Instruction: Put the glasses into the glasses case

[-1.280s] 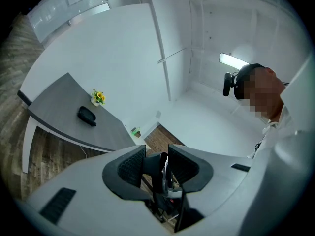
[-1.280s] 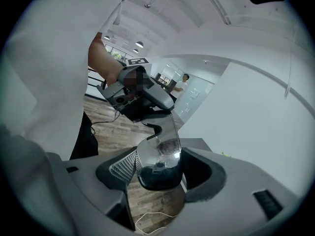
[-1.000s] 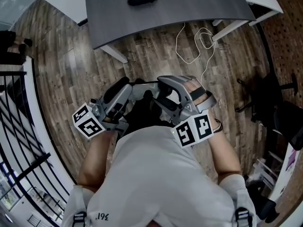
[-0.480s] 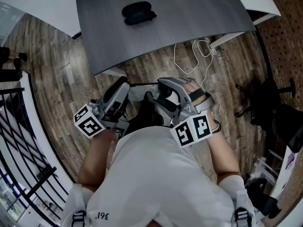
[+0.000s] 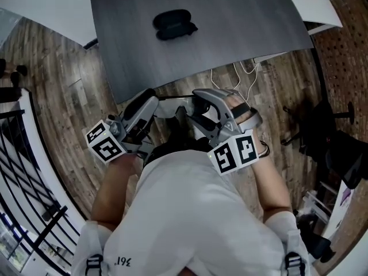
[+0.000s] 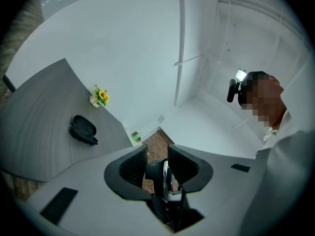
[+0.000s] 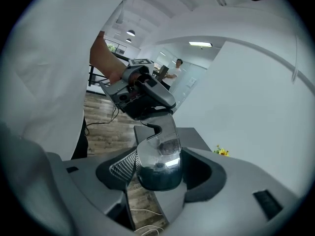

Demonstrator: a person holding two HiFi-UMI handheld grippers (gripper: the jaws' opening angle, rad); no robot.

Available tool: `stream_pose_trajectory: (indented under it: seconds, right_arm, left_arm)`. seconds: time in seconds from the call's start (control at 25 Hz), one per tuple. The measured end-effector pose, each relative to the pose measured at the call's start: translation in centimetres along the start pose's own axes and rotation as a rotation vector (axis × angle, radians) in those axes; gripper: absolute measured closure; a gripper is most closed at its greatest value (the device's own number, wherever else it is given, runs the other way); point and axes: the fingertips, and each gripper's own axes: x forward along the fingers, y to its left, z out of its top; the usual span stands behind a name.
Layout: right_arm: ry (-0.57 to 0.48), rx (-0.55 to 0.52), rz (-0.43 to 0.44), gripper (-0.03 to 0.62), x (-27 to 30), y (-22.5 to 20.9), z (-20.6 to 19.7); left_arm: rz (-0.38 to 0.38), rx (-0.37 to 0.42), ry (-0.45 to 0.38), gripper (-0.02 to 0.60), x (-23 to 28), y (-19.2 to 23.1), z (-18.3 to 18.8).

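Observation:
A black glasses case (image 5: 172, 23) lies open on the grey table (image 5: 241, 22); it also shows in the left gripper view as the case (image 6: 82, 130). I hold the glasses (image 5: 171, 103) in the air between both grippers, in front of my chest and short of the table's near edge. My left gripper (image 5: 150, 98) is shut on one end of the glasses (image 6: 165, 177), seen edge-on between its pads. My right gripper (image 5: 201, 96) is shut on a dark-tinted lens (image 7: 158, 163) that fills the gap between its pads.
A white cable (image 5: 241, 73) lies on the wooden floor under the table edge. A small pot of yellow flowers (image 6: 99, 97) stands at the table's far side. A black railing (image 5: 23, 171) runs at the left, a black chair (image 5: 330, 134) at the right. A person (image 6: 268, 127) stands beside me.
Both grippers, with the glasses between them, have moved forward toward the table. The table and case now sit lower and closer in the head view.

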Motion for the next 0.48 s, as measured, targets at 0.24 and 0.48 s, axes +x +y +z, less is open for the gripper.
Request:
stream_pose_trajectory:
  seconds: [0.24, 0.48]
  right_arm:
    - [0.011, -0.007, 0.027, 0.306, 0.3, -1.4, -1.1]
    - [-0.012, -0.041, 0.083, 0.306, 1.0, -2.4, -3.7]
  left_arm:
    - [0.007, 0.040, 0.096, 0.449, 1.6, 0.6, 0.2]
    - [0.049, 0.071, 0.171, 0.449, 3.6, 1.8, -1.1]
